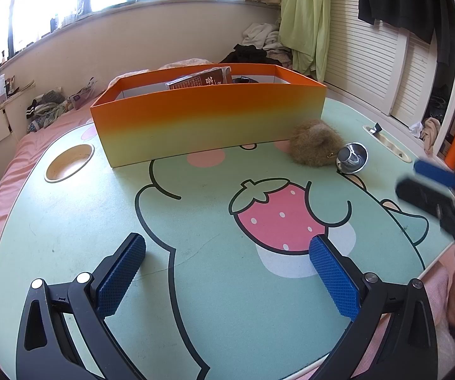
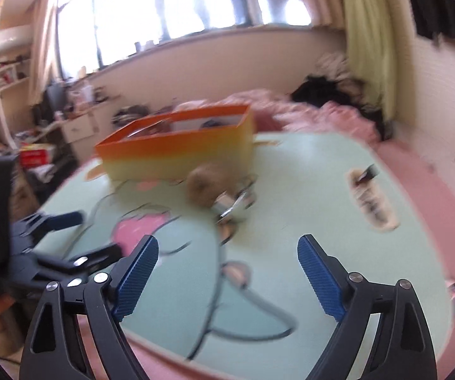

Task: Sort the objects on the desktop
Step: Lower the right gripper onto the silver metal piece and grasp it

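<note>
Furry brown ball (image 1: 317, 142) touching shiny metal bowl (image 1: 352, 157), beside orange box (image 1: 208, 120)

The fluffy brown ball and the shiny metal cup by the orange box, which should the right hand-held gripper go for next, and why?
Probably the shiny metal cup: it lies on its side nearest the right hand-held gripper, whose jaws stand open and empty. The fluffy brown ball sits just behind it against the orange box, so clearing the cup first seems easier.
</note>
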